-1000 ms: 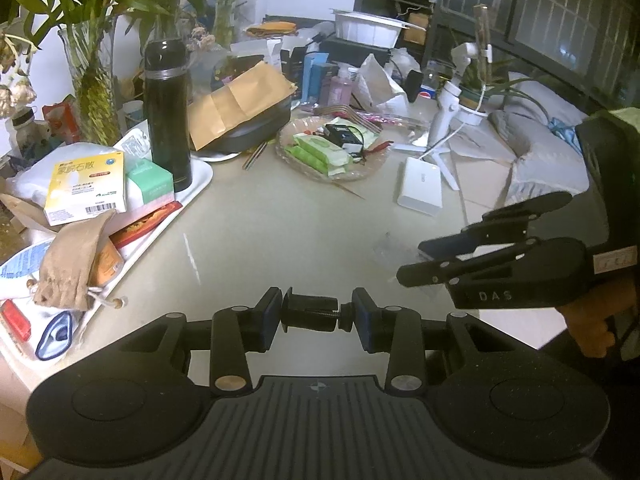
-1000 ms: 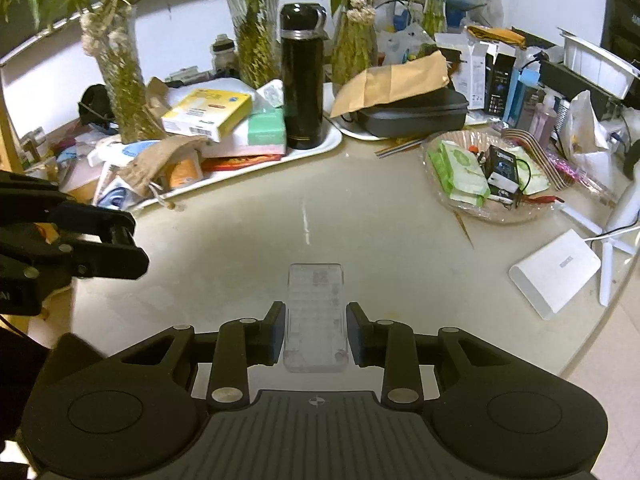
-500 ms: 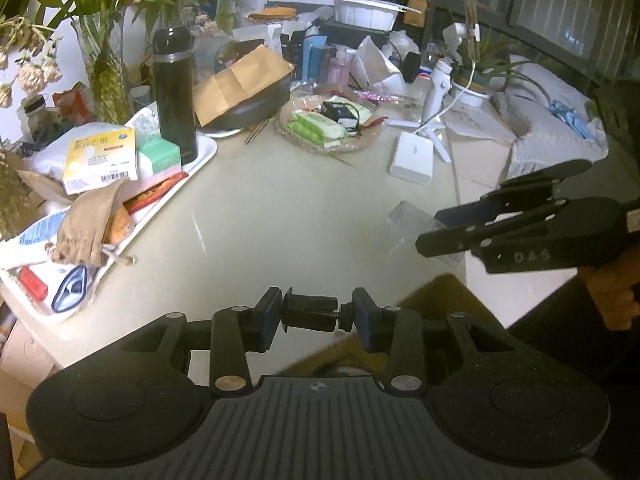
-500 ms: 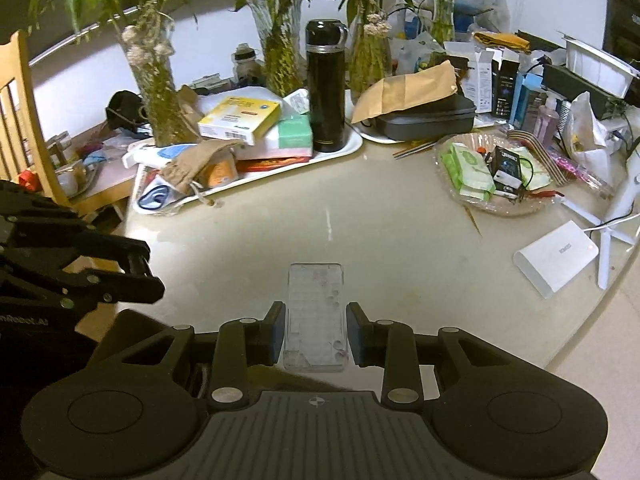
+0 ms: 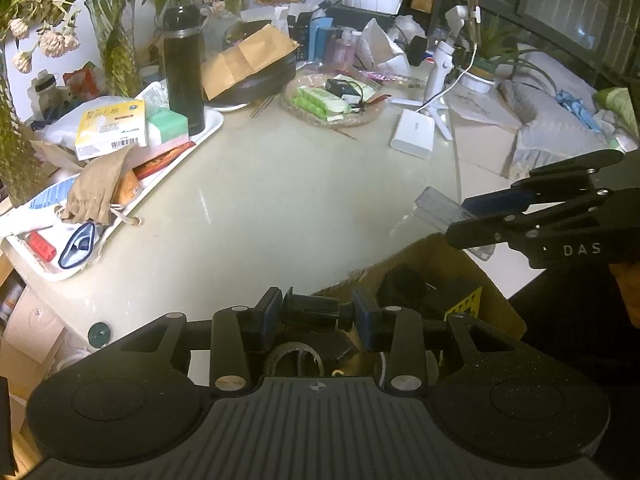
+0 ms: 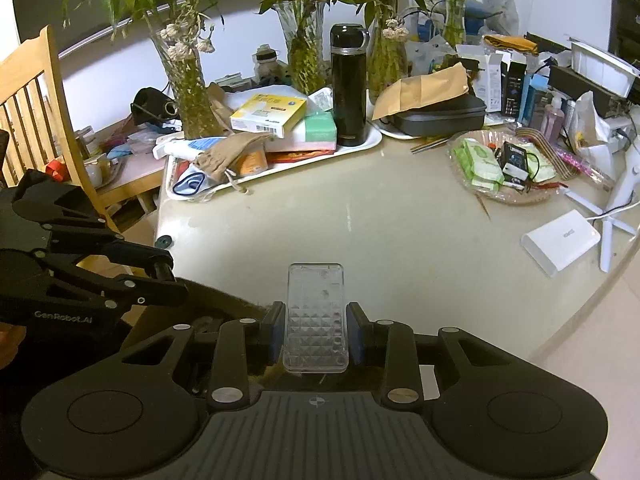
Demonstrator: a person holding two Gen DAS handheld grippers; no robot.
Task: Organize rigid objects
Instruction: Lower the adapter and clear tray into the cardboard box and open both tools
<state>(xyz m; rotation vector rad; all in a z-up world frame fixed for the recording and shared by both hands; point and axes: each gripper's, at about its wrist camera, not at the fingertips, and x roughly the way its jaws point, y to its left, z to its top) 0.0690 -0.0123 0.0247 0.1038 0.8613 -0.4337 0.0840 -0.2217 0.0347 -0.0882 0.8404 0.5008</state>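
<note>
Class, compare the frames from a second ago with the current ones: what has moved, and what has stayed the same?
Both tools have drawn back from over the table to its near edge, so a cardboard box now appears beneath them. The left tool still clamps the small black part; the right tool still clamps the clear plastic case. Nothing was let go. The clutter on the table is unchanged.

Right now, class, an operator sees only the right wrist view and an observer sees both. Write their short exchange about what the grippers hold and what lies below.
Operator: What does the left gripper hold?
Observer: It clamps a small black part.
Operator: What lies under it?
Observer: An open cardboard box, a tape roll inside.
Operator: Where is my clear case?
Observer: Jutting from the right gripper, near the box's far rim.
</note>
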